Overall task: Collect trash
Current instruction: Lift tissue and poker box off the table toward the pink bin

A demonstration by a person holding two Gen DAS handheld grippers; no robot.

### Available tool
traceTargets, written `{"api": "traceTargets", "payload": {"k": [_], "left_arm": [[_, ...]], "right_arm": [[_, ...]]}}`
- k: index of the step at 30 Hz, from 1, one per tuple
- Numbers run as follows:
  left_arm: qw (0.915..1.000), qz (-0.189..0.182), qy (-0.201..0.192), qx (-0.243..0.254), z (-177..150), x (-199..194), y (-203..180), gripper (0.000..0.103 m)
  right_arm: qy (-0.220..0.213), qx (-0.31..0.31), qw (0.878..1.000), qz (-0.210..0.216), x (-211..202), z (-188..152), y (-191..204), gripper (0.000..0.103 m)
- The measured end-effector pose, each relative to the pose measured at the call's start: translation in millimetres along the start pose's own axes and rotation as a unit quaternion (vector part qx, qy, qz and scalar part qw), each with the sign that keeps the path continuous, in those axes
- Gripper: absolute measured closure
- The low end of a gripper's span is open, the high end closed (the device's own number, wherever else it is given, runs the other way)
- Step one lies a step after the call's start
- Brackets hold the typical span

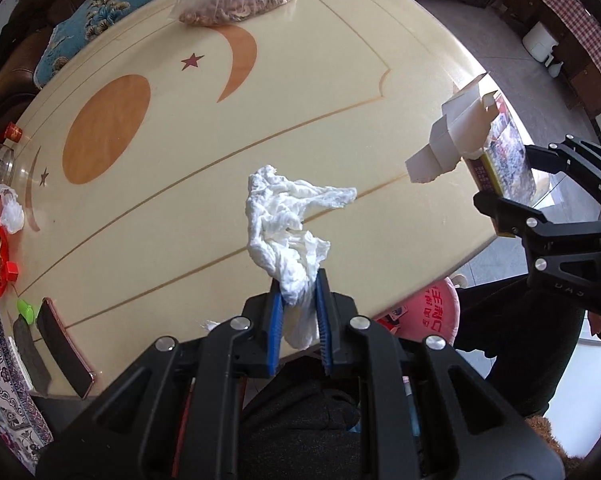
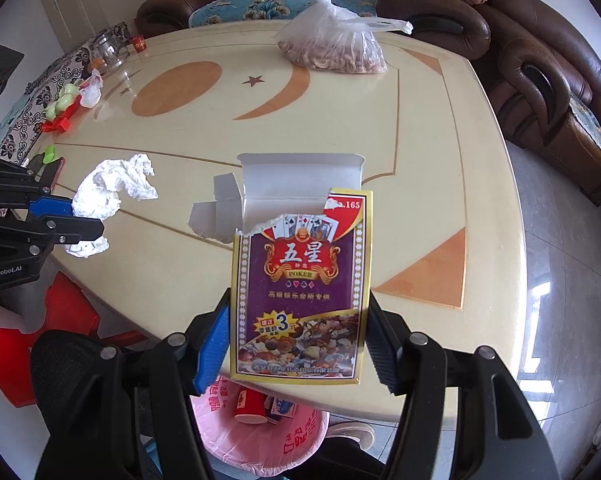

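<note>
My left gripper [image 1: 299, 300] is shut on a crumpled white tissue [image 1: 288, 224], held above the near edge of the cream table [image 1: 148, 208]. The tissue also shows in the right wrist view [image 2: 112, 190], with the left gripper [image 2: 74, 218] beside it. My right gripper [image 2: 300, 328] is shut on a torn-open purple poker card box [image 2: 300, 280], held above the table's near edge. The box [image 1: 480, 148] and the right gripper [image 1: 512, 208] show at the right of the left wrist view. A pink-lined bin [image 2: 260, 428] with a red cup stands below the table edge.
A clear bag of nuts [image 2: 332, 48] lies at the table's far side. More crumpled tissue [image 2: 90, 94], green and red wrappers [image 2: 62, 110], a glass jar [image 2: 108, 50] and a phone [image 1: 62, 344] sit along the left edge. A brown sofa [image 2: 540, 60] stands behind.
</note>
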State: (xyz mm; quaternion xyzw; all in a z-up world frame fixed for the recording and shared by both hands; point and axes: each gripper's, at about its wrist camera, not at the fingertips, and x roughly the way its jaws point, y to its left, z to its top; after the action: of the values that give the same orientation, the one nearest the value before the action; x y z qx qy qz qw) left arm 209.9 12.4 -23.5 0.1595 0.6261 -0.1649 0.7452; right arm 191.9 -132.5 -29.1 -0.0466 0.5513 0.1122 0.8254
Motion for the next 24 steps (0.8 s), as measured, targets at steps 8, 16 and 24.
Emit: {"api": "traceTargets", "payload": {"k": [8, 16, 24], "left_arm": [[0.9991, 0.005, -0.041, -0.008, -35.6, -20.8, -18.6, 0.086], [0.9983, 0.016, -0.057, -0.003, -67.5, -22.3, -35.5, 0.086], [0.9984, -0.006, -0.056, -0.002, -90.5, -15.5, -53.9, 0.086]], "right_arm": [[-0.008, -0.023, 1.0, 0.005, -27.8, -29.7, 17.8, 0.044], [-0.01, -0.042, 0.999, 0.004, -42.4, -59.2, 27.5, 0.044], [-0.012, -0.058, 0.998, 0.005, -49.4, -86.4, 38.3, 0.044]]}}
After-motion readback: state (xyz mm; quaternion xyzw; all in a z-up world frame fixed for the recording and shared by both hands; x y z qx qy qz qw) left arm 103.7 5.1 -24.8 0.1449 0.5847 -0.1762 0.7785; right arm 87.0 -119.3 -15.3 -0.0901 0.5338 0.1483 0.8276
